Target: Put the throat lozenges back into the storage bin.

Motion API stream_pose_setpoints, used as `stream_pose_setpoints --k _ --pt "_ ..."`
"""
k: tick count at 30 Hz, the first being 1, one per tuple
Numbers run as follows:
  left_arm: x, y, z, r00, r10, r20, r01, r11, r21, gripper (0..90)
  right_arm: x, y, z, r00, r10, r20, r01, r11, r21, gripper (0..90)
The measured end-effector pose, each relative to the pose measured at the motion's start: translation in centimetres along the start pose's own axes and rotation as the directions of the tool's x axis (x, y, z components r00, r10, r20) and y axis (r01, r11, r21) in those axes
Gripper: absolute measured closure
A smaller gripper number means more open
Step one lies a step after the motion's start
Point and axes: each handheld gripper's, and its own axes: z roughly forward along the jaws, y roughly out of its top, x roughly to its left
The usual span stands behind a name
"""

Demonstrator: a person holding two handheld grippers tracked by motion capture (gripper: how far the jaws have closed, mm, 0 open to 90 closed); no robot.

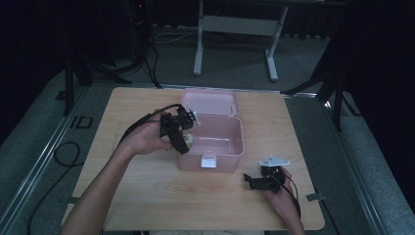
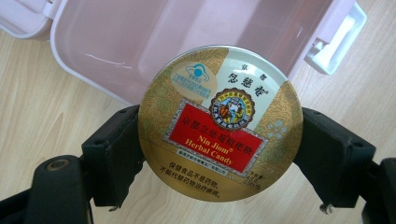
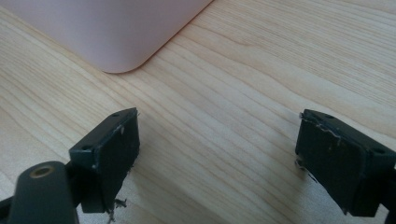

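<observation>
My left gripper [image 2: 219,149] is shut on a round gold herbal candy tin [image 2: 220,122], which has a red label. It holds the tin above the left rim of an open pink box [image 1: 234,147], the same box [image 2: 187,32] that lies just behind the tin in the left gripper view. In the high view the left gripper [image 1: 182,138] and the tin [image 1: 187,139] hang at the box's near left side. My right gripper [image 1: 249,180] rests on the table right of the box front, and in its own view the right gripper [image 3: 217,154] is open with bare wood between the jaws.
The box lid [image 1: 209,103] lies folded back behind the box, and a white latch [image 1: 208,161] sits on its front wall. A pink box corner [image 3: 116,42] lies ahead of the right gripper. The wooden table [image 1: 147,196] has free room in front.
</observation>
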Motion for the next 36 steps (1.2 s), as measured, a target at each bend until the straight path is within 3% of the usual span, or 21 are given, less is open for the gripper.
stream_pose_setpoints --k 19,34,36 --pt "0.0 2.0 0.8 0.9995 0.009 0.031 -0.010 0.9987 0.049 20.8 0.0 0.0 0.0 1.0000 -0.002 0.000 0.002 1.000 0.001 13.4" --pt "0.6 2.7 1.8 0.9991 -0.014 0.041 0.011 0.9974 0.071 20.7 0.0 0.0 0.0 1.0000 -0.001 0.000 0.001 1.000 0.001 13.4" --pt "0.7 2.8 1.8 0.9990 -0.031 0.031 0.029 0.9978 0.060 18.4 0.0 0.0 0.0 1.0000 -0.001 0.000 0.001 1.000 0.001 13.4"
